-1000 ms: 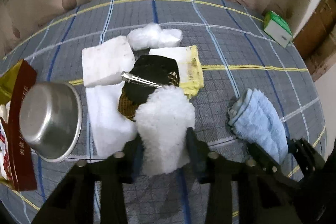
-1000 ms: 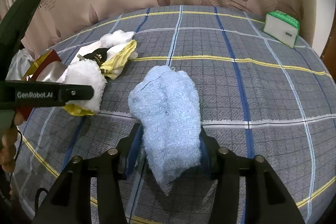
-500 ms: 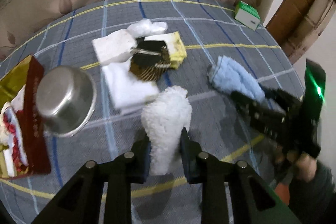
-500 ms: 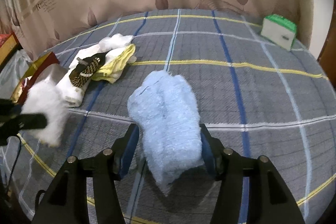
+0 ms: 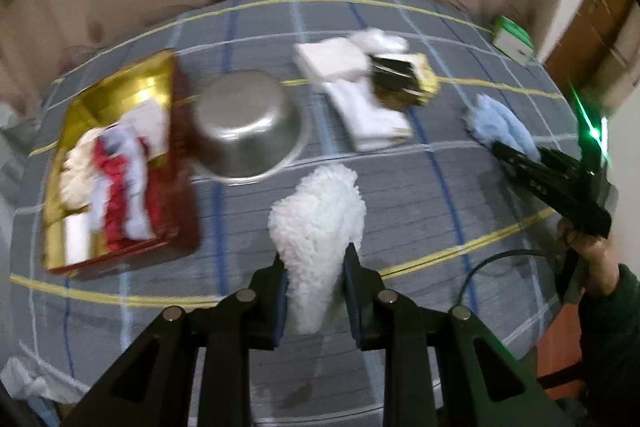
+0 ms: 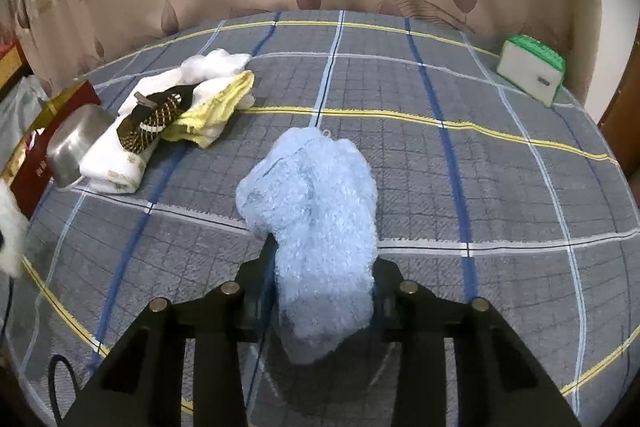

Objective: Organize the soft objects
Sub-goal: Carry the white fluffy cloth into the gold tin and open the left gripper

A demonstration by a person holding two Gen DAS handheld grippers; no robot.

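Motion blur smears the red-gold box (image 5: 116, 163) and its contents beyond telling.

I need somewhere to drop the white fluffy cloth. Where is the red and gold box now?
In the left wrist view the red and gold box lies at the left, right beside the steel bowl.

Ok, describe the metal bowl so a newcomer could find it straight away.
Start at the gold-lined red box on the left of the plaid bedspread in the left wrist view. The metal bowl leans tilted against that box's right side. It is the only shiny, hard thing among the soft cloths.
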